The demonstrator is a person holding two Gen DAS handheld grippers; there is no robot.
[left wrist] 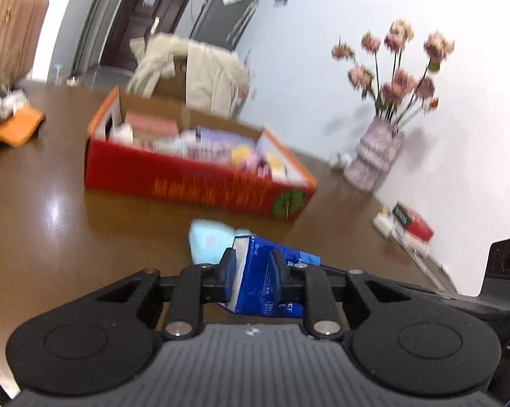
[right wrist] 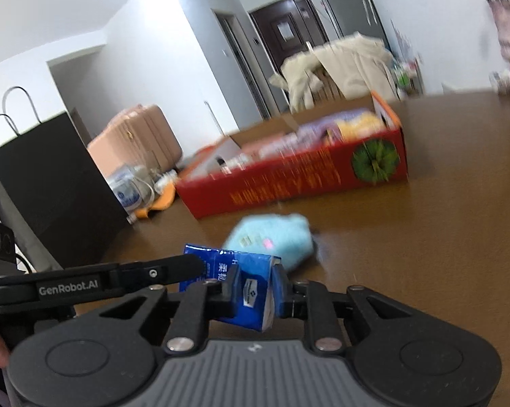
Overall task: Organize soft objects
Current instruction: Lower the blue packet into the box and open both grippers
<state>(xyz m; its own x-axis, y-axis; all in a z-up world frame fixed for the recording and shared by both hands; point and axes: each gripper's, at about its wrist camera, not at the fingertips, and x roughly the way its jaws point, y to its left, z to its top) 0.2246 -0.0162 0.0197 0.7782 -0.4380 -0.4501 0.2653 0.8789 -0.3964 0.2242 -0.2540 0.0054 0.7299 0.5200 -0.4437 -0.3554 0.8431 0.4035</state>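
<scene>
Two grippers have hold of the same blue tissue pack [left wrist: 265,278], one at each end: the left gripper [left wrist: 254,263] is clenched across it with a finger pressing each side, and the right gripper [right wrist: 255,279] pinches the other end the same way. The pack hangs between them just above the brown table [left wrist: 51,210], its long axis running from one tool to the other, so neither hand is really nearer to it. The red box [left wrist: 200,183], already packed with soft things, lies straight ahead beyond the pack, with a pale blue cloth [left wrist: 209,240] on the table in between; I'd guess the pack has to travel forward over that cloth into the box. The right wrist view shows the left tool's finger reaching in from the side and a black paper bag [right wrist: 51,183], which the left view lacks; the left view alone shows the vase of flowers [left wrist: 377,156] by the wall.
</scene>
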